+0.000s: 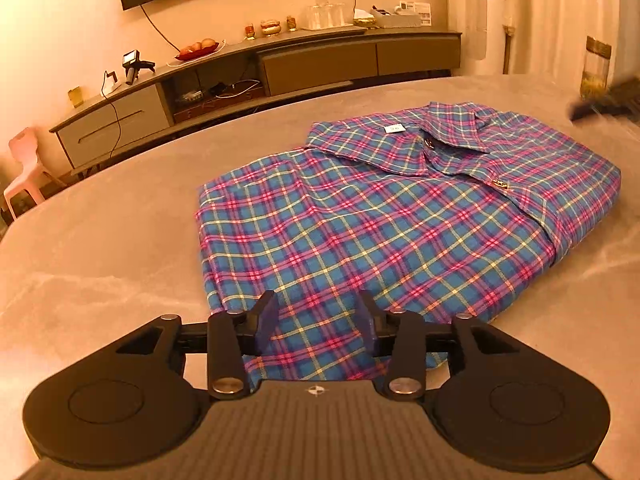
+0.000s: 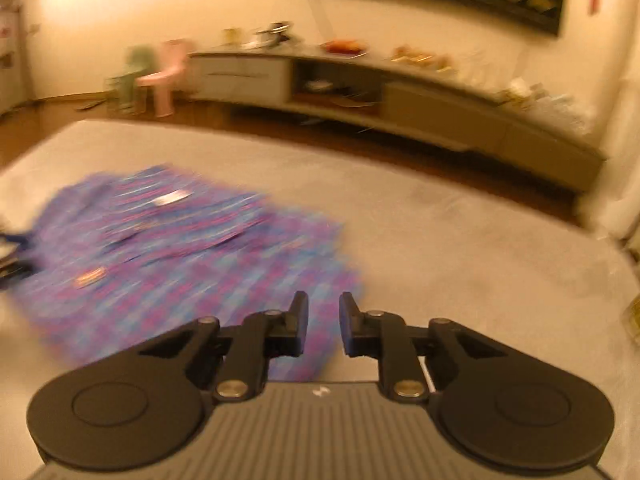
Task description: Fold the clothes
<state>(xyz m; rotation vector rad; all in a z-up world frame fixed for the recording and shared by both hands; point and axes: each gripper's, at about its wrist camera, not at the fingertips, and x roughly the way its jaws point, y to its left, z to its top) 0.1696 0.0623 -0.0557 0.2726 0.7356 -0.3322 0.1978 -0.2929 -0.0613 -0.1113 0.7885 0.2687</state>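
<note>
Folded plaid shirt (image 1: 400, 208) centre frame on grey table (image 1: 100, 248), left gripper (image 1: 320, 316) jaws apart over hem, right gripper (image 2: 324, 316) narrowly parted, empty, lower centre

Motion smears the plaid shirt (image 2: 180, 256) (right wrist view), and its near hem (image 1: 316, 372) hides behind the housing.

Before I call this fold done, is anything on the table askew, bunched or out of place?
Nothing stands out. The blue and pink plaid shirt lies folded in a neat rectangle on the grey table, collar flat and facing up. The left gripper is open above its near edge, holding nothing.
</note>
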